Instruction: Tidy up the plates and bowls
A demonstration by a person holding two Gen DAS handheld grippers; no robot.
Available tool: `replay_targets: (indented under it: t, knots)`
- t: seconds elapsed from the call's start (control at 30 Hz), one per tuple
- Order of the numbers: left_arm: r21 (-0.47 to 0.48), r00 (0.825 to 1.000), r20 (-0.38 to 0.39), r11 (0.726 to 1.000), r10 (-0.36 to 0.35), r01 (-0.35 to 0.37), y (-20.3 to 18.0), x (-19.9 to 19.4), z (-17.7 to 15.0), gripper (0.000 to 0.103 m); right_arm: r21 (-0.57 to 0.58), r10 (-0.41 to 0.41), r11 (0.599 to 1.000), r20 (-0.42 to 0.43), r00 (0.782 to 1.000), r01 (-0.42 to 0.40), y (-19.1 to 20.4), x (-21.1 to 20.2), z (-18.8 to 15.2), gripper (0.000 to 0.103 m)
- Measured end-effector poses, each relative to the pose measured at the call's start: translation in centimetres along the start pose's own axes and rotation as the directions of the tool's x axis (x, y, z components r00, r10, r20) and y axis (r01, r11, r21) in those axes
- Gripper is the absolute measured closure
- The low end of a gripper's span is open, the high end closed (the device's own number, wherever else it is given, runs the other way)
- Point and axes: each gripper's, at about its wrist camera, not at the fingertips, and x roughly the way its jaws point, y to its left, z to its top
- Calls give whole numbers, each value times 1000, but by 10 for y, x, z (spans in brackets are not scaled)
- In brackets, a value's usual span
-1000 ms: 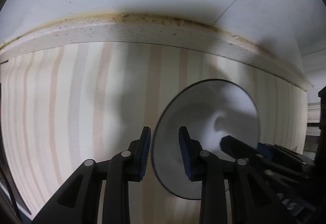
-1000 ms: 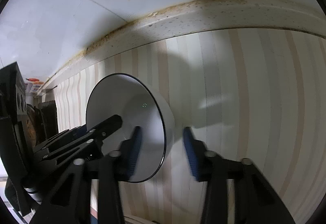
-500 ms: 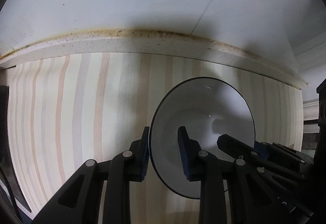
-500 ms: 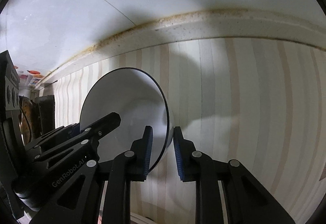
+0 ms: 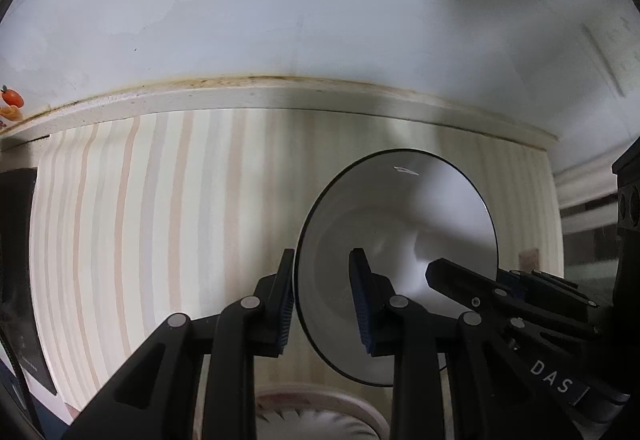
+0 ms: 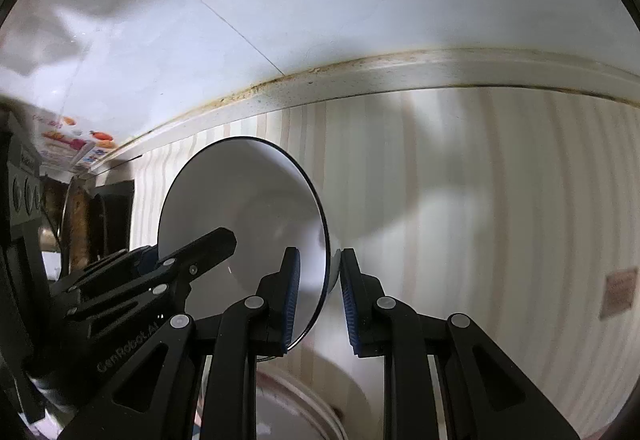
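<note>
Countertop (image 5: 160, 240), covered in a liner of pale cream, tan and grey stripes, fills the middle band of both wrist views; a speckled beige backsplash ledge (image 5: 280, 100), stained brown along its upper seam, runs across above it, with white wall tile (image 5: 280, 0) beyond. At the bottom edge of both frames a rimmed plate (image 5: 320, 412) shows in part: fluted white well, pinkish rim, glossy like glazed ceramic.

The white bowl (image 5: 400, 240), thin dark line round its rim, is held off the counter and tipped on its side, its opening facing toward the cameras; it sits right of centre in the left view, left of centre in the right view (image 6: 248, 208). It looks smooth, hard and slippery.

Both tongs hold it by the rim at opposite sides. The left gripper (image 5: 322, 300) is narrowed on the rim's left edge, one blue ribbed pad outside the wall, one inside. The right gripper (image 6: 318, 294) is likewise pinched on the right edge.

What the next move turns on, in my judgement: the plate lies below and nearer the cameras than the bowl, so the bowl must be levelled, opening up, and lowered toward the frame's bottom, both tongs sharing the load evenly.
</note>
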Motion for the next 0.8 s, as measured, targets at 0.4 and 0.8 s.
replay_targets:
  t: [0.4, 0.8]
  knots:
    - [104, 996, -31, 991, -84, 87, -88, -28, -73, 79, 20, -1, 1000, 42, 999, 1, -49, -101, -97, 80]
    - [201, 984, -147, 971, -101, 130, -147, -6, -139, 79, 122, -19, 992, 6, 1000, 18, -119, -137, -194, 80]
